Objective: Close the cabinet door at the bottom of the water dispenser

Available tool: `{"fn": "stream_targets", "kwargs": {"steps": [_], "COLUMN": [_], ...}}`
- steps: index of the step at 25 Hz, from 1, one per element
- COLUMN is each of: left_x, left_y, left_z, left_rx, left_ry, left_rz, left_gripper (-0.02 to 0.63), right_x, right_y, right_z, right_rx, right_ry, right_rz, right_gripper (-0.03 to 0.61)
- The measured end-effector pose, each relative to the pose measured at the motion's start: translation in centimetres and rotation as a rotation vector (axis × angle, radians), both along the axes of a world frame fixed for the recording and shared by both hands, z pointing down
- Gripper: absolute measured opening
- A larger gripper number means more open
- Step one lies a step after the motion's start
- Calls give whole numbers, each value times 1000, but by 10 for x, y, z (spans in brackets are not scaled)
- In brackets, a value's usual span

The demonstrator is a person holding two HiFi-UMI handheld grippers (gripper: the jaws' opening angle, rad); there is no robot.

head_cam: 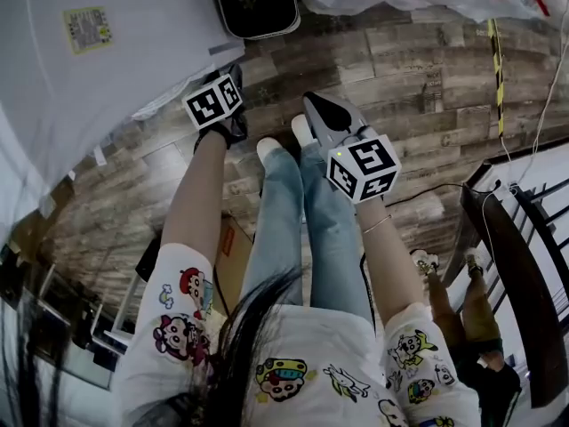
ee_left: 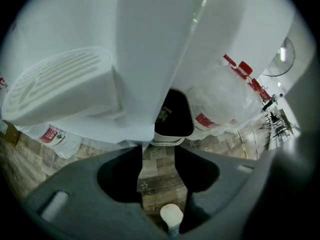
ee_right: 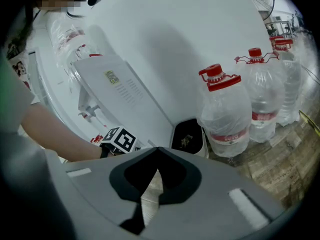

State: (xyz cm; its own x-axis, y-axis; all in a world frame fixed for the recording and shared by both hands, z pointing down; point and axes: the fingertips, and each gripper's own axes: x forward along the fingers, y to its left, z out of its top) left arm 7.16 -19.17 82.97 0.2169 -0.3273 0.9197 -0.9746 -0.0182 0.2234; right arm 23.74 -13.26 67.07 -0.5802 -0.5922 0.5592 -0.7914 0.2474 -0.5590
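Note:
The white water dispenser (head_cam: 89, 69) fills the upper left of the head view. In the left gripper view its drip tray (ee_left: 65, 84) and lower white front (ee_left: 145, 69) hang just ahead of my jaws; I cannot make out the cabinet door's seam. My left gripper (ee_left: 157, 146) is open at the dispenser's bottom corner, with only wooden floor and a shoe tip between its fingers. It appears in the head view under its marker cube (head_cam: 213, 100). My right gripper (ee_right: 158, 149) is shut on nothing and hangs over the floor, right of the dispenser (ee_right: 120, 84).
A black bin (head_cam: 256, 3) stands against the dispenser's right side. Large water bottles (ee_right: 225, 114) wrapped in plastic line the wall to its right. The person's legs and white shoes (head_cam: 268, 148) are between the grippers. A dark railing (head_cam: 507, 265) runs at the right.

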Motion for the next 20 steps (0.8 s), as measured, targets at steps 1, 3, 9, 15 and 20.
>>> {"fn": "stream_targets", "kwargs": {"steps": [1,3,9,15,20], "left_x": [0,1,7,13,18], "left_y": [-2,-6,-15,-4,4], "left_z": [0,1,2,-6,-23], "left_rx": [3,10,15,8,22], "left_ry": [-1,-3,-14,-13,12], "left_rz": [6,20,34,35,45], "left_gripper": [201,207,210,210,210], "right_x": [0,1,11,15,8], "right_y": [0,0,2,2,0], "right_z": [0,0,4,-4,-19], "right_rx": [0,-1,-11,0,21], "right_ry": [-1,-2,8,17,32], "right_rz": [-2,-5,0,3,0], "right_gripper": [11,11,11,11,11]}}
